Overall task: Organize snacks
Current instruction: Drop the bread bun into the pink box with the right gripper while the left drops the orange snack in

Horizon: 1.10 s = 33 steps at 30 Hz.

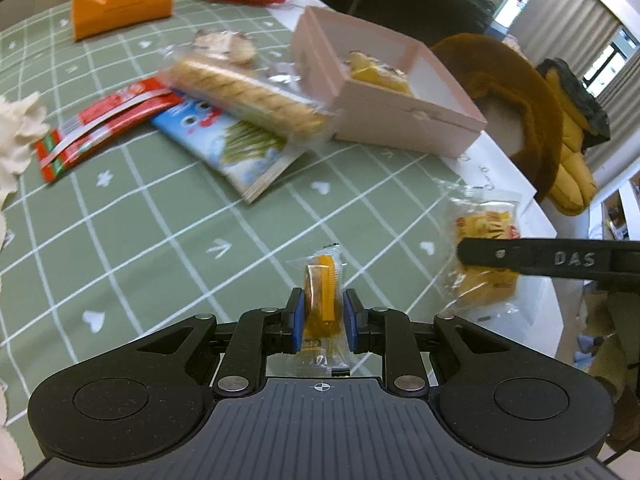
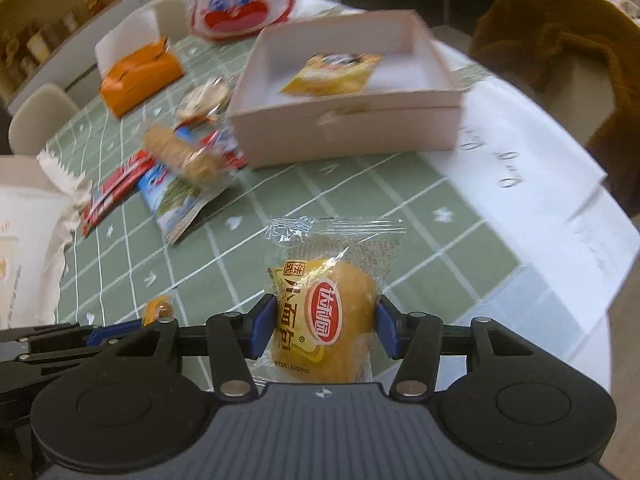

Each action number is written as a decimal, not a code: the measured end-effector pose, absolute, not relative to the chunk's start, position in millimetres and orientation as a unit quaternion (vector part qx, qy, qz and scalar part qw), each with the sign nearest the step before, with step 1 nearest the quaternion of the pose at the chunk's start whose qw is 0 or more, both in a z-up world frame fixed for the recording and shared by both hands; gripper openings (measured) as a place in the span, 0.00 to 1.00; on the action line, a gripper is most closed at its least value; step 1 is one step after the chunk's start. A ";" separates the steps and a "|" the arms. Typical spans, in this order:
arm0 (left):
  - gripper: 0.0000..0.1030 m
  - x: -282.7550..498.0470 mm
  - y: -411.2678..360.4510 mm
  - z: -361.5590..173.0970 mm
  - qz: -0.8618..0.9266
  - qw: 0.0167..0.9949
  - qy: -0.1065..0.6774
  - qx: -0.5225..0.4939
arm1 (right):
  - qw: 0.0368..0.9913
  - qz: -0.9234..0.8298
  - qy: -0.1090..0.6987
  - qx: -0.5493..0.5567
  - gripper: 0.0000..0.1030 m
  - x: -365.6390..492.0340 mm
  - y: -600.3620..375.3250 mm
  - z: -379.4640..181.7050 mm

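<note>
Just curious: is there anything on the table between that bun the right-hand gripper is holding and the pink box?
No. In the right wrist view, only bare green checked tablecloth lies between the wrapped bun and the pink box.

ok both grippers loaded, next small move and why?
Probably carry the right gripper forward over the pink box and release. Its pads clamp the bun packet, the box is open with one yellow packet inside, and nothing stands between.
</note>
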State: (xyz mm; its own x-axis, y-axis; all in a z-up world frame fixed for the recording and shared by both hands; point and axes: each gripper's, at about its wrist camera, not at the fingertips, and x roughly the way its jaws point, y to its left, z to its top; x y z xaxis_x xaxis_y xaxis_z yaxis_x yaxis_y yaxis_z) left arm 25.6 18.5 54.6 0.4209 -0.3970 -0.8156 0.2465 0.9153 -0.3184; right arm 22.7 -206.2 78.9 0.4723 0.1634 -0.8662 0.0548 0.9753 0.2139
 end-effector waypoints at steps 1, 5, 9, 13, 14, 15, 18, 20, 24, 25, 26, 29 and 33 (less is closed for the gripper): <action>0.24 27.5 14.2 57.0 -0.195 0.840 0.501 -0.073 | 0.853 0.029 0.509 0.111 0.51 22.6 -212.3 82.5; 0.24 39.7 -2.6 70.9 -0.207 0.845 0.488 -0.071 | 0.866 0.025 0.484 0.121 0.51 29.1 -231.4 102.9; 0.24 67.1 -16.7 95.3 -0.230 0.849 0.468 -0.091 | 0.885 0.031 0.448 0.125 0.51 45.4 -250.5 133.4; 0.24 123.9 -31.0 137.4 -0.245 0.858 0.436 -0.115 | 0.905 0.040 0.407 0.117 0.51 77.9 -269.2 170.2; 0.24 142.8 -37.2 149.7 -0.244 0.865 0.425 -0.110 | 0.909 0.041 0.398 0.115 0.51 89.6 -274.9 179.0; 0.24 158.2 -43.4 158.5 -0.243 0.870 0.416 -0.102 | 0.912 0.042 0.391 0.113 0.51 99.3 -278.9 184.8; 0.26 213.5 -62.1 167.6 -0.255 0.863 0.421 -0.119 | 0.915 0.047 0.387 0.102 0.51 133.7 -285.0 191.0; 0.28 248.1 -71.6 153.0 -0.255 0.846 0.440 -0.158 | 0.910 0.065 0.398 0.098 0.57 161.0 -286.2 182.9; 0.28 261.0 -74.2 130.7 -0.239 0.851 0.449 -0.135 | 0.900 0.050 0.426 0.083 0.72 193.1 -286.5 160.0; 0.28 256.9 -68.1 125.8 -0.233 0.853 0.448 -0.133 | 0.898 0.051 0.428 0.087 0.72 193.7 -289.1 155.5; 0.28 251.9 -60.7 121.1 -0.219 0.857 0.449 -0.128 | 0.896 0.054 0.430 0.096 0.72 192.0 -292.6 151.0; 0.28 234.5 -33.7 107.7 -0.150 0.878 0.445 -0.087 | 0.886 0.062 0.445 0.115 0.72 185.3 -297.0 132.3; 0.28 206.1 3.8 90.5 -0.104 0.887 0.443 -0.077 | 0.879 0.067 0.458 0.113 0.72 180.7 -284.7 113.6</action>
State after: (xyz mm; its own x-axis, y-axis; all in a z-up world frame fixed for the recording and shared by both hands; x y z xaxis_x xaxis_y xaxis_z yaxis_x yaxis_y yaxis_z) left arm 206.1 3.8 90.5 0.5851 -0.2526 -0.7706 0.1164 0.9666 -0.2285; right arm 180.7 -284.7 113.6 0.5707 0.2207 -0.7909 -0.0143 0.9657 0.2591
